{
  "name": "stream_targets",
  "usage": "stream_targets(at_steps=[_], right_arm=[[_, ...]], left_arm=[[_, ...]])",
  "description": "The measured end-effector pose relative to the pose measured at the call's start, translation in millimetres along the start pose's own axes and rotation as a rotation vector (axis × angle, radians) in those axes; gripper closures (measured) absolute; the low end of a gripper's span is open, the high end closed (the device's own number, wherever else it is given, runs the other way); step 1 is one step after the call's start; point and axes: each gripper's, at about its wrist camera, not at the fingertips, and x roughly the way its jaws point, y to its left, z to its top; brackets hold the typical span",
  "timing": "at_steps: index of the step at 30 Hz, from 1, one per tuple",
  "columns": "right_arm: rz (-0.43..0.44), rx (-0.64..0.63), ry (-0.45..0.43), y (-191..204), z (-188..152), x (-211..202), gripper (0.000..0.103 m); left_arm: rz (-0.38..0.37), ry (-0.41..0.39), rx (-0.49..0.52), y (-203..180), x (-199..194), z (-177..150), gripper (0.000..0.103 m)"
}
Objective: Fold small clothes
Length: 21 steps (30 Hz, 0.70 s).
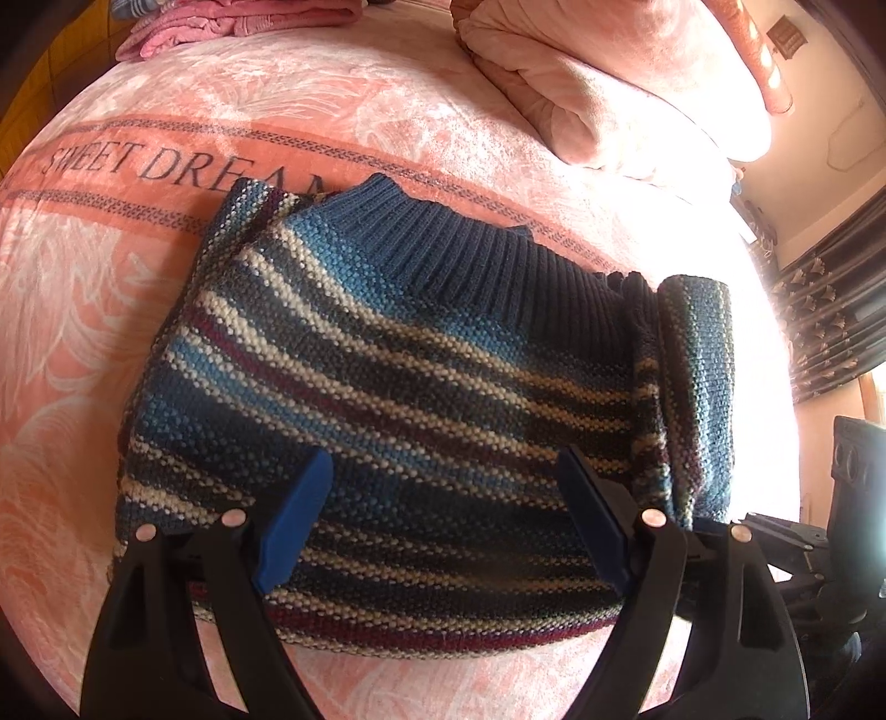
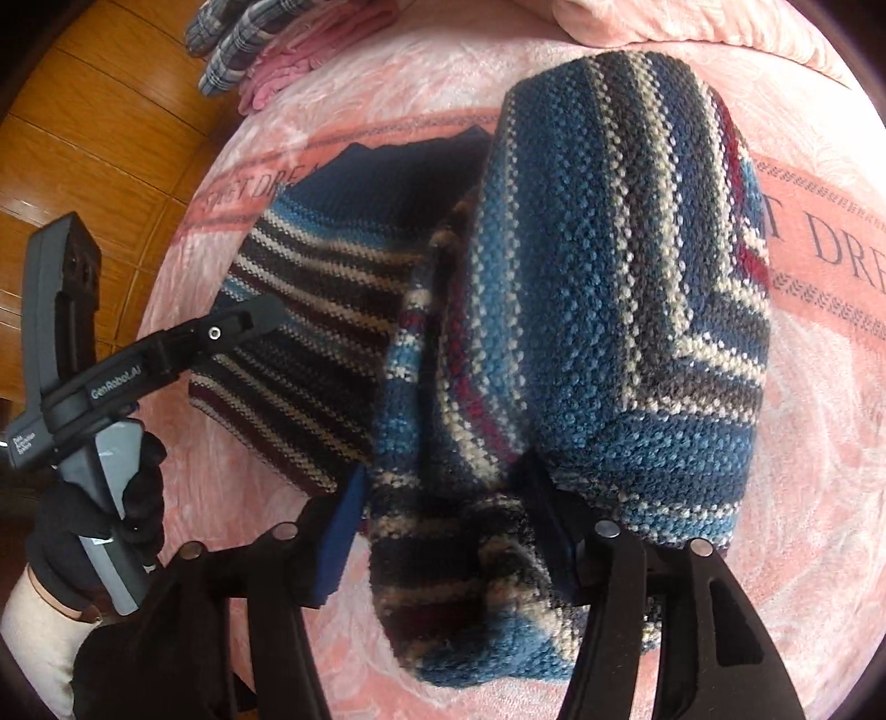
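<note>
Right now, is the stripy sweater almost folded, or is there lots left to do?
About halfway, I'd guess. Done: the stripy sweater lies flat on the pink blanket, its far sleeve already tucked in. In hand: the right gripper has its jaws around the other sleeve, lifting it. The left gripper hovers open over the hem. Left: lay that sleeve across, then fold the body.

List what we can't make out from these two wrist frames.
- Right gripper contact: in the right wrist view the striped sweater bulges over the fingers, so whether they pinch the sleeve is unclear.
- Sweater's right sleeve: in the left wrist view its lower end drops behind the left gripper frame.
- Folded pile: cut off by the top edge, left wrist view.
- Window side: blown out by glare, left wrist view.
</note>
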Motion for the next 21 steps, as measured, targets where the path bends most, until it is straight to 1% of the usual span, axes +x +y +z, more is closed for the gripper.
stream_targets(at_steps=[2, 3, 6, 8, 10, 11, 13, 16, 19, 21], right_arm=[[0.009, 0.004, -0.004, -1, -1, 1, 0.035], [0.028, 0.015, -0.008, -2, -1, 0, 0.032], [0.113, 0.080, -0.019, -13, 1, -8, 0.032], [0.169, 0.127, -0.039, -23, 2, -23, 0.033], [0.235, 0.154, -0.090, -32, 3, -47, 0.033], [0.241, 0.162, -0.118, -37, 3, -59, 0.033], [0.221, 0.179, -0.170, -52, 0, -80, 0.033], [0.097, 0.218, -0.205, -82, -5, -97, 0.033], [-0.014, 0.288, -0.191, -123, -14, -97, 0.033], [-0.043, 0.344, -0.165, -147, -18, -87, 0.035]], left_arm=[[-0.014, 0.002, -0.001, -2, 0, 1, 0.021], [-0.026, 0.003, -0.006, -3, 1, 1, 0.021], [-0.074, 0.006, -0.023, -10, 1, 1, 0.021], [-0.116, 0.001, -0.025, -18, 0, 3, 0.021], [-0.158, -0.001, -0.019, -29, 0, 4, 0.021], [-0.179, 0.000, -0.015, -34, 1, 4, 0.021], [-0.213, 0.012, -0.007, -45, 6, 3, 0.021], [-0.228, 0.039, 0.008, -61, 17, 1, 0.021], [-0.253, 0.058, 0.007, -75, 29, -1, 0.021], [-0.275, 0.064, 0.004, -84, 34, -1, 0.021]])
